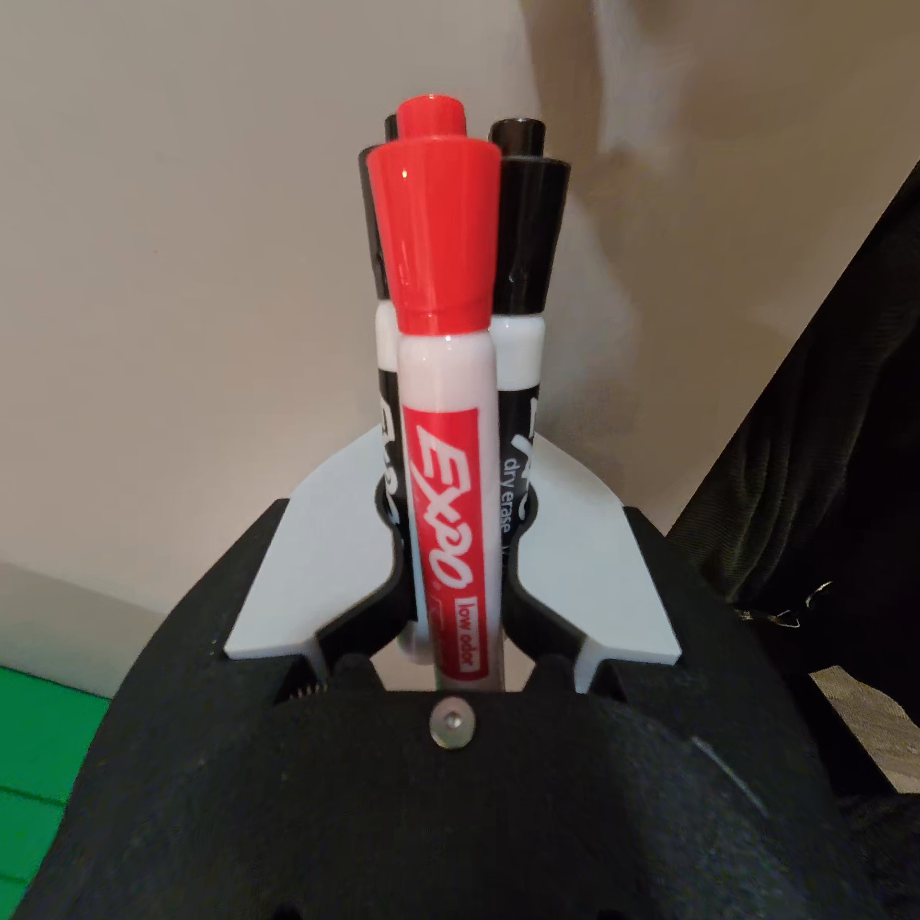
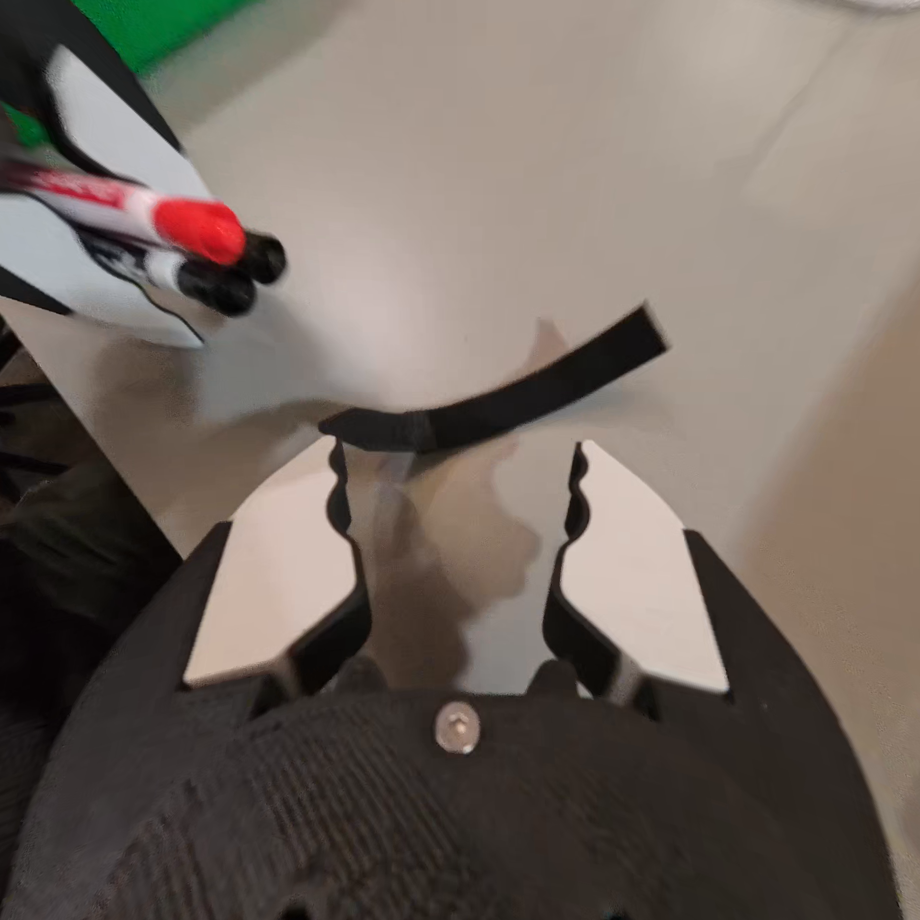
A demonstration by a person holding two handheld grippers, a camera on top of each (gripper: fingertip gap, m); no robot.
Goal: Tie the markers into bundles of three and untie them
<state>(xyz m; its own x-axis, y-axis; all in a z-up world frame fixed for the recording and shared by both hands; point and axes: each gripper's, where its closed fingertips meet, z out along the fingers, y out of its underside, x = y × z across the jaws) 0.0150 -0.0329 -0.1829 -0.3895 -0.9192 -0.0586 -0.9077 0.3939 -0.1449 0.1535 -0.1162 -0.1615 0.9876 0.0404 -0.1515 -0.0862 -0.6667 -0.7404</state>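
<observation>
My left gripper (image 1: 458, 493) is shut on three markers held side by side, caps pointing away from me. The red marker (image 1: 438, 239) is in front, with one black marker (image 1: 530, 224) at its right and another black marker (image 1: 371, 224) mostly hidden at its left. The right wrist view shows this gripper (image 2: 199, 271) and the markers (image 2: 199, 239) at the upper left, above the table. My right gripper (image 2: 457, 445) is open and empty. A black strap (image 2: 522, 393) lies curved on the pale table (image 2: 547, 174) just beyond its fingertips, its left end near the left fingertip (image 2: 337, 478).
A green surface (image 2: 164, 25) lies beyond the table's far left; it also shows in the left wrist view (image 1: 40, 722). Dark fabric (image 1: 796, 448) fills the right side there. The table edge (image 2: 99, 448) runs diagonally at the left, with dark things below it.
</observation>
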